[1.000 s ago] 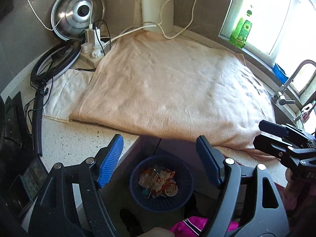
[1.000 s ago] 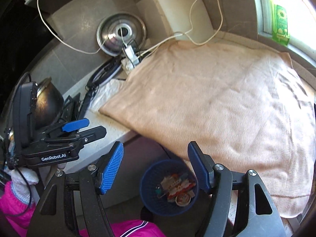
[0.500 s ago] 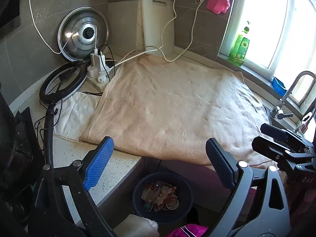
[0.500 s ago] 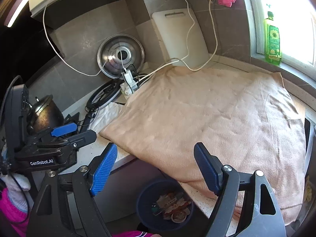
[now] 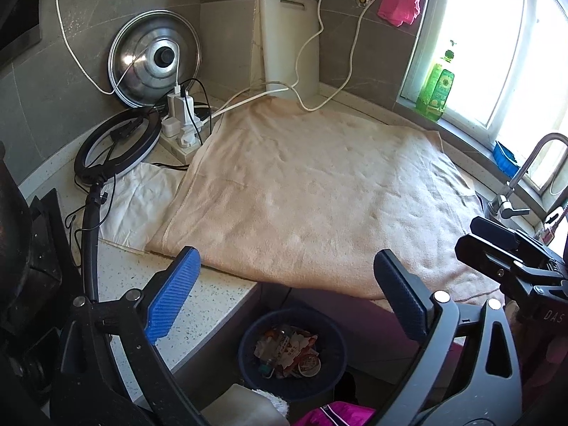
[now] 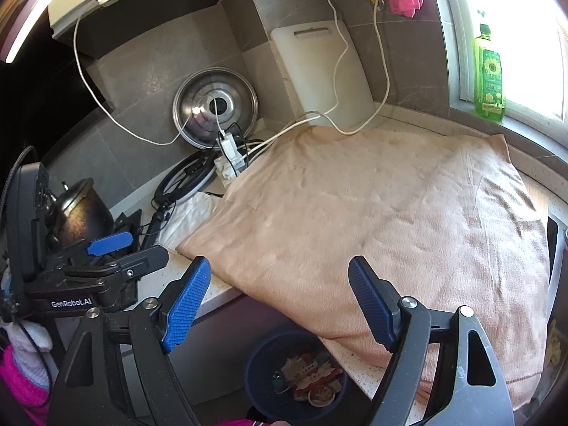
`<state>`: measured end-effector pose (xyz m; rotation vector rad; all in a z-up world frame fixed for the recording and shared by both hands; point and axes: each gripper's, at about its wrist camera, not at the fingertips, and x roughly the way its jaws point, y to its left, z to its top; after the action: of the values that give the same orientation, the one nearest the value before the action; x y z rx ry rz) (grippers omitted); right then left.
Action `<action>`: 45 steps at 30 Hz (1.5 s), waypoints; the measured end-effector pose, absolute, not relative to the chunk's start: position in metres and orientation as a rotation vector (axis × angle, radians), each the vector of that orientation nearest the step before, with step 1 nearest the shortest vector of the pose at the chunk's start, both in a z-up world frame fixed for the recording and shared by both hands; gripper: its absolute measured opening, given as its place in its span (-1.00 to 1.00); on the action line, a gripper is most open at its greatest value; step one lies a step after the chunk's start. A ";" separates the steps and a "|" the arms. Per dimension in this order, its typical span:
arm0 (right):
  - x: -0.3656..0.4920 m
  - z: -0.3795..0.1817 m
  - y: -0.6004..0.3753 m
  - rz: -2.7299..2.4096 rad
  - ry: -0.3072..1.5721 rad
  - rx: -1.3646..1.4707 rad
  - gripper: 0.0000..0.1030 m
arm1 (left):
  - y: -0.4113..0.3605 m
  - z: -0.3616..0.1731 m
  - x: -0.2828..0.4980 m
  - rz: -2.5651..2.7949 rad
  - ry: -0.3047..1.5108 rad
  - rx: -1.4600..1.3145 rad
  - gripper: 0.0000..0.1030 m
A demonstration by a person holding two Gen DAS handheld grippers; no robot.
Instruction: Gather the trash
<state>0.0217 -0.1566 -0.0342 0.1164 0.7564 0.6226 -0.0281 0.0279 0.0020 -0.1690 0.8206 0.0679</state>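
Left wrist view: trash (image 5: 289, 351) sits in the bin (image 5: 248, 337), towel (image 5: 319, 195) looks bare (basically done). Left claw (image 5: 284, 301) is opening, right claw (image 6: 277, 305) released, both empty.

a home kitchen is shown. a speckled stone countertop (image 5: 198, 294) is set against grey tiled walls, and a white cutting board (image 5: 289, 42) and a steel pot lid (image 5: 154, 60) are leaned upright on them. a green dish soap bottle (image 5: 435, 87) is stood on the window sill, beside a sink faucet (image 5: 525, 174). a blackened pot (image 6: 80, 216) is seen at the left, and a blue waste bin (image 5: 293, 353) with wrappers is placed below the counter edge.
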 end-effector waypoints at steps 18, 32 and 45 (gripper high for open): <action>0.023 -0.033 -0.158 0.613 0.765 0.128 0.55 | 0.027 0.003 -0.028 0.067 0.821 -0.169 0.97; 0.022 -0.035 -0.158 0.609 0.779 0.140 0.55 | 0.027 0.003 -0.027 0.067 0.821 -0.164 0.97; 0.021 -0.041 -0.157 0.602 0.813 0.156 0.55 | 0.019 0.007 -0.037 0.093 0.810 -0.123 0.97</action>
<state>0.0215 -0.1572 -0.0414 0.1556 0.8125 0.6023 -0.0371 0.0186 0.0070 -0.1226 0.8104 0.0935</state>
